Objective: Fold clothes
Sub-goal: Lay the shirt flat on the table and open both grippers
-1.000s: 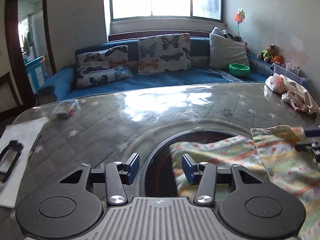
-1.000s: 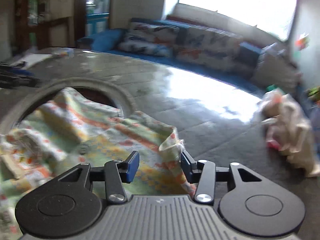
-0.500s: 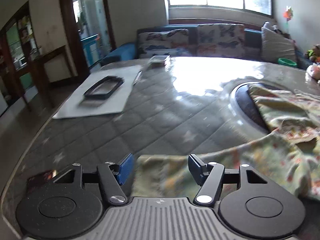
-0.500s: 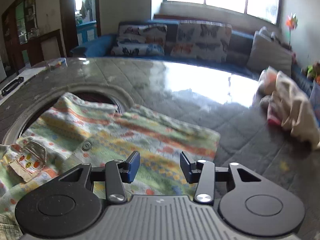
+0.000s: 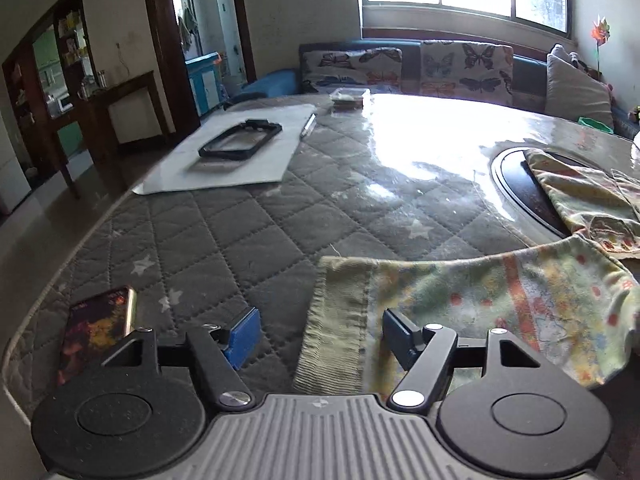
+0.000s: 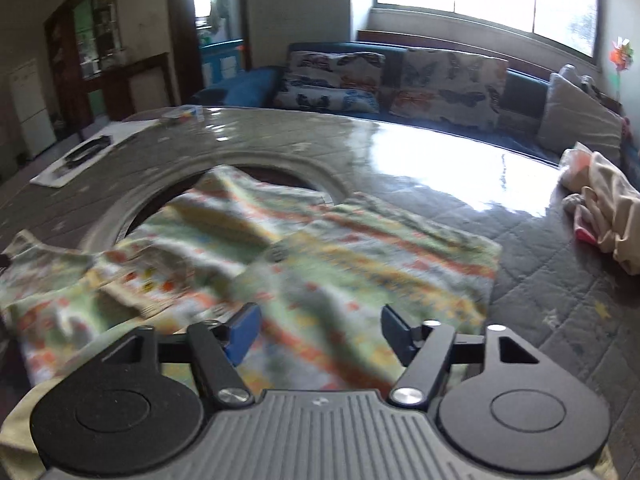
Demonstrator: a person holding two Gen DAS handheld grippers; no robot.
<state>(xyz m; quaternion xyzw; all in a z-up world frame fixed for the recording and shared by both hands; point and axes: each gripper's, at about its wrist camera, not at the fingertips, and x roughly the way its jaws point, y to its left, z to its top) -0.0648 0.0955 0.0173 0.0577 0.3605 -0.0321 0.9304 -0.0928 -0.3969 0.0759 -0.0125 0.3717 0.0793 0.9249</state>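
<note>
A patterned green, orange and yellow shirt (image 6: 360,256) lies spread on the quilted grey table (image 5: 240,240), partly over a dark round inset (image 5: 520,184). In the left wrist view one sleeve with a ribbed cuff (image 5: 344,320) stretches toward me. My left gripper (image 5: 320,332) hangs over that cuff, its jaws opening; the cuff lies between them and the pads do not press it. My right gripper (image 6: 318,330) hovers over the shirt body, its jaws opening too, with cloth below them and nothing gripped.
A phone (image 5: 96,328) lies near the table's left edge. A white sheet with a black frame (image 5: 240,144) and a small box (image 5: 350,98) sit farther back. A pile of pale clothes (image 6: 600,204) rests at the right. A sofa (image 6: 400,80) stands behind.
My left gripper swung left from the round inset to the sleeve cuff and widened. My right gripper let go of the shirt's corner, pulled back and opened wide; the shirt now lies flatter.
</note>
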